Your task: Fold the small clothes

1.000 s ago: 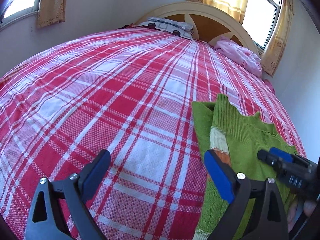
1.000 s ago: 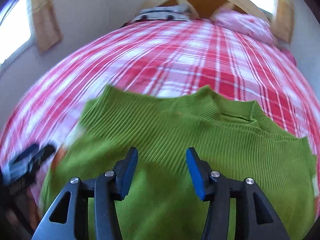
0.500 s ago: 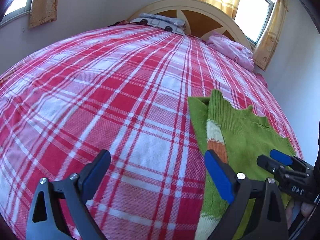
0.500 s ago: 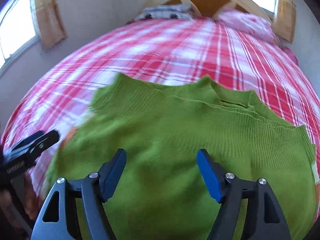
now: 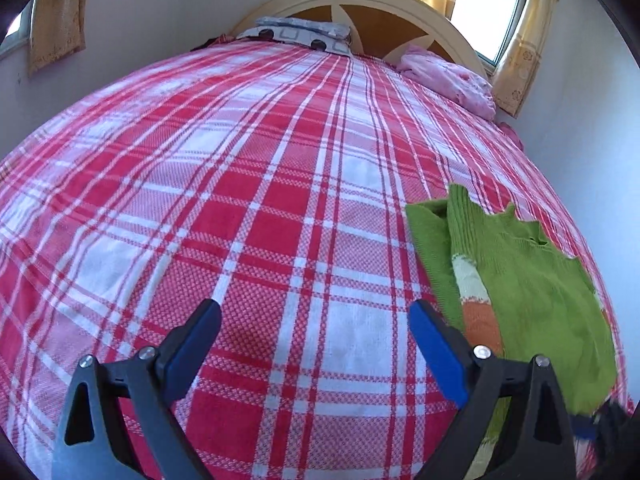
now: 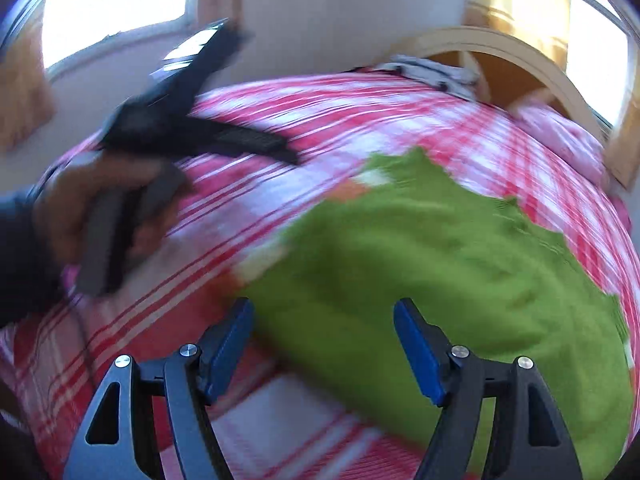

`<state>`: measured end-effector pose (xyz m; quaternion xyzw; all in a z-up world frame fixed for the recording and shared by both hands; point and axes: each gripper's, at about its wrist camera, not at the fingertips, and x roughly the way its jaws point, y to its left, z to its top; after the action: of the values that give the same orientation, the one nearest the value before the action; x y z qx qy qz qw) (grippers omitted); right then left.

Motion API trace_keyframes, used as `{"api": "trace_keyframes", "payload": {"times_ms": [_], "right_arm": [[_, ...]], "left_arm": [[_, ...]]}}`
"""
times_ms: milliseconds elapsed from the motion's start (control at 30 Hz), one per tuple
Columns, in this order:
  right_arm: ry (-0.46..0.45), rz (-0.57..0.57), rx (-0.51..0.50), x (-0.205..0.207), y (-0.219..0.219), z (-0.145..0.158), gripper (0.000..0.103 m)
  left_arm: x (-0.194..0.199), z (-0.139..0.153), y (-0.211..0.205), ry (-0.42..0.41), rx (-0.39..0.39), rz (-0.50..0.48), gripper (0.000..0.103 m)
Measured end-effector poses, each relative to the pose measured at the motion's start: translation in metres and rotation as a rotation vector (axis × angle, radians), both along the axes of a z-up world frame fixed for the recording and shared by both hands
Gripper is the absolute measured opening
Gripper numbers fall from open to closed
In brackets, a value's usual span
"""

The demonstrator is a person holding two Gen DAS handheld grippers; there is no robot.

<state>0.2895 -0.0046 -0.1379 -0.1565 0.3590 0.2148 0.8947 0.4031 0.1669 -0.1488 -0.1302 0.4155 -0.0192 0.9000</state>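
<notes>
A small green knitted sweater [image 5: 532, 280] with a cream and orange striped sleeve lies flat on the right side of the bed. My left gripper [image 5: 314, 312] is open over bare plaid cover, left of the sweater, with nothing between its pads. In the blurred right wrist view my right gripper [image 6: 323, 308] is open above the near left edge of the sweater [image 6: 460, 248], its pads apart and not pressing cloth. A hand [image 6: 100, 208] holds the left gripper [image 6: 260, 94] at the upper left there. The right gripper [image 5: 596, 424] shows only as a dark blur in the left view's corner.
The red and white plaid bed cover [image 5: 240, 200] fills most of the view. At the far end a curved headboard [image 5: 384, 4] backs a grey patterned pillow [image 5: 300, 32] and a pink pillow [image 5: 448, 76]. A wall runs close along the bed's right side.
The right gripper's jaws widened, and it drew back from over the sweater's middle to its near left edge. The left gripper drifted left, away from the sweater.
</notes>
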Motion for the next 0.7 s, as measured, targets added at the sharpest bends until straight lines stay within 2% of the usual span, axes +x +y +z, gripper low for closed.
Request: {"api": "trace_keyframes", "payload": {"times_ms": [100, 200, 233, 400, 500, 600, 700], "right_arm": [[-0.01, 0.036, -0.082, -0.006, 0.019, -0.011, 0.072], [-0.038, 0.012, -0.145, -0.004, 0.026, -0.016, 0.062], [-0.042, 0.007, -0.156, -0.003, 0.028, -0.017, 0.061], [-0.068, -0.005, -0.185, -0.004, 0.029, -0.02, 0.06], [-0.092, -0.014, -0.199, -0.007, 0.031, -0.02, 0.054], [-0.108, -0.014, -0.213, -0.011, 0.034, -0.021, 0.048], [-0.105, -0.013, -0.213, -0.011, 0.036, -0.021, 0.047]], "left_arm": [[0.0, 0.002, -0.004, -0.01, 0.0, -0.019, 0.097], [0.003, 0.003, -0.009, -0.012, -0.026, -0.043, 0.097], [0.006, 0.002, -0.012, -0.012, -0.045, -0.052, 0.097], [0.026, 0.001, -0.022, -0.008, -0.105, -0.105, 0.096], [0.04, 0.001, -0.033, -0.008, -0.15, -0.138, 0.096], [0.055, -0.004, -0.045, 0.01, -0.187, -0.174, 0.089], [0.061, -0.004, -0.053, -0.003, -0.2, -0.199, 0.086]]}}
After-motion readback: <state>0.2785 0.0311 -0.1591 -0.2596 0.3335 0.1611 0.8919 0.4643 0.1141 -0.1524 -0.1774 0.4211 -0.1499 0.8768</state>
